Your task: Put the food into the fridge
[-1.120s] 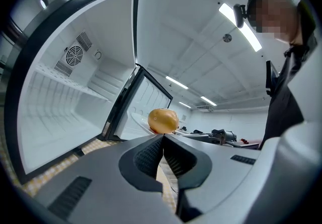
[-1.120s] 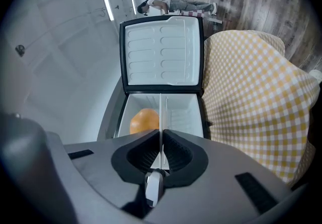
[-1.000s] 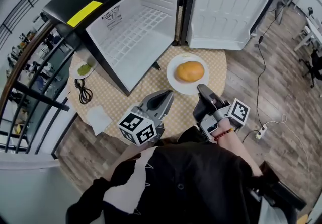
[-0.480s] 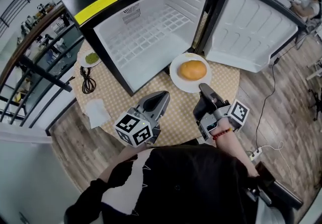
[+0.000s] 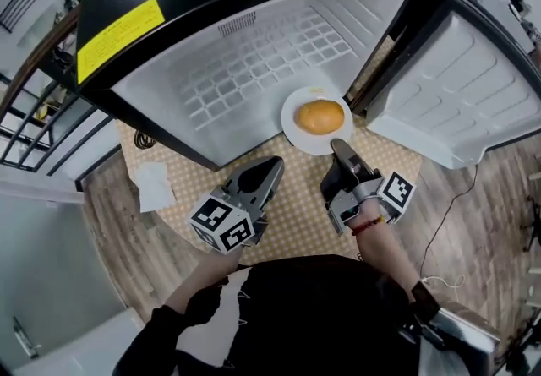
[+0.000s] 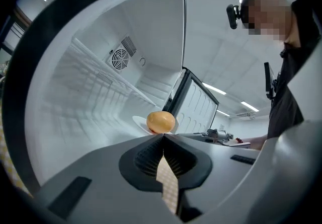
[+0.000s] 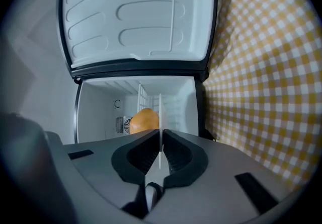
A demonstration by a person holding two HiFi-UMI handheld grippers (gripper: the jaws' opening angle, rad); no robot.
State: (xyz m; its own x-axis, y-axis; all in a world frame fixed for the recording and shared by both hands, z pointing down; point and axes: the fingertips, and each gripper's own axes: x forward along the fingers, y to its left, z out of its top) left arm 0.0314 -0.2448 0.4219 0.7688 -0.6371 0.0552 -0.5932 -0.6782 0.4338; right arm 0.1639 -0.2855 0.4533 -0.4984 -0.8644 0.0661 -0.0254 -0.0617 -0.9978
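Observation:
An orange bun (image 5: pixel 319 117) lies on a white plate (image 5: pixel 292 126) in front of the open black fridge (image 5: pixel 254 62). My right gripper (image 5: pixel 339 147) is shut on the plate's near rim. In the right gripper view the thin plate edge (image 7: pixel 160 109) stands between the jaws, with the bun (image 7: pixel 143 120) behind it. My left gripper (image 5: pixel 275 166) hovers over the checkered table (image 5: pixel 304 201) to the left of the plate. It is shut with nothing in it. In the left gripper view the left gripper (image 6: pixel 163 136) points toward the bun (image 6: pixel 161 122) and the white fridge interior.
The fridge door (image 5: pixel 461 100) swings open to the right of the plate. A white napkin (image 5: pixel 154 186) lies at the table's left edge, and a dark cable (image 5: pixel 142 140) lies beside the fridge. Wood floor surrounds the round table.
The head view has moved forward, so the fridge fills more of the frame. The plate now sits at the fridge's mouth. Both grippers keep the same state.

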